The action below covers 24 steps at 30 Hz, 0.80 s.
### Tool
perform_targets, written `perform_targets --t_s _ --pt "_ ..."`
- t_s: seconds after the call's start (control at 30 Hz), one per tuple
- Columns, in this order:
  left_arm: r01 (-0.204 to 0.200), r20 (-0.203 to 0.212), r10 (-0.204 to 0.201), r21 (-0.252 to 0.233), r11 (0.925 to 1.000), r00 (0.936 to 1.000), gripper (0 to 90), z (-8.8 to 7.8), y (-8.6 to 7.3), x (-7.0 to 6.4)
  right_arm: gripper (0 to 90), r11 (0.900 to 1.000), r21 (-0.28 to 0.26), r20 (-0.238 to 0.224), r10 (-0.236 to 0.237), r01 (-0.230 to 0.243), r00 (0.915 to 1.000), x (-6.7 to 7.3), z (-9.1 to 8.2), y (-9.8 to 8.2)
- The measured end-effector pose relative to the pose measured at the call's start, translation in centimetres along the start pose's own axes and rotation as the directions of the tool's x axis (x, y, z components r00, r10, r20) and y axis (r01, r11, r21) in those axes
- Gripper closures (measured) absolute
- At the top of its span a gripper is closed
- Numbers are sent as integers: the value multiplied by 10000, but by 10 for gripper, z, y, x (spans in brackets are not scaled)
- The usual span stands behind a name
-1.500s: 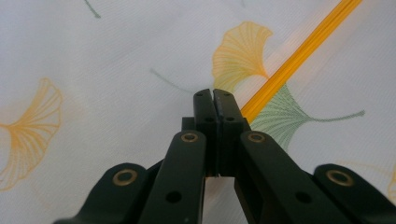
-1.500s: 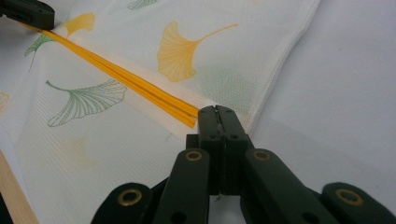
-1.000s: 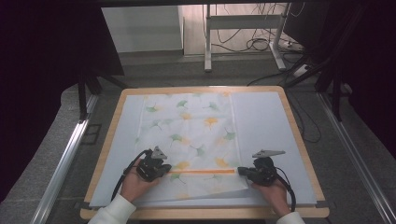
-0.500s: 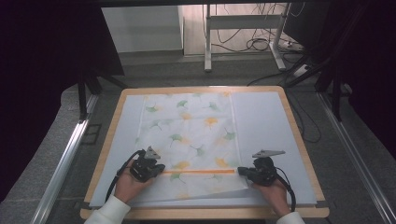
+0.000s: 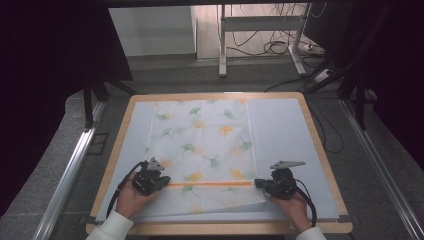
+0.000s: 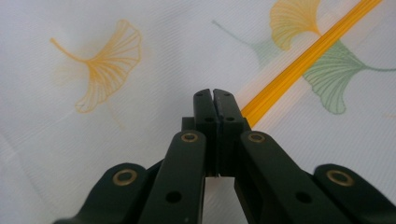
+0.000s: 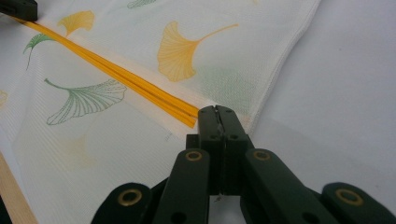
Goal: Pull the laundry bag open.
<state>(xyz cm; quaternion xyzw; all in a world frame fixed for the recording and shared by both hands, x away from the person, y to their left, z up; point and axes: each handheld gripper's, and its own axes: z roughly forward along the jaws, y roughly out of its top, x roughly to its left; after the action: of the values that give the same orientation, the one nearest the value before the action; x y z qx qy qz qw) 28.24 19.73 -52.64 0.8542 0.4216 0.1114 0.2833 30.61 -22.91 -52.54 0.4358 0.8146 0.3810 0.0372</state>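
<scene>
Cloth (image 5: pixel 202 145) printed with leaves lies on the table (image 5: pixel 305 107), spreading ahead of both grippers, its near part seemingly folded over along an orange stripe (image 5: pixel 209 184). If one side slips or pulls unevenly, the fold could skew or wrinkle. Left gripper (image 6: pixel 213 95) is pressed together at the stripe's left end, right gripper (image 7: pixel 216 112) at its right end; whether either actually pinches fabric I cannot tell.

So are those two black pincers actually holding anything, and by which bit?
Both are shut on the leaf-print cloth: the left gripper and the right gripper each pinch one end of its orange-striped edge.
</scene>
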Motion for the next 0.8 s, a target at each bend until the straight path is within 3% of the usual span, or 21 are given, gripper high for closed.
perform_targets --t_s 0.8 --pt "621 -315 -621 6 9981 9976 900 -14 -21 22 896 10000 -2 5 5 -5 10000 0 0 0"
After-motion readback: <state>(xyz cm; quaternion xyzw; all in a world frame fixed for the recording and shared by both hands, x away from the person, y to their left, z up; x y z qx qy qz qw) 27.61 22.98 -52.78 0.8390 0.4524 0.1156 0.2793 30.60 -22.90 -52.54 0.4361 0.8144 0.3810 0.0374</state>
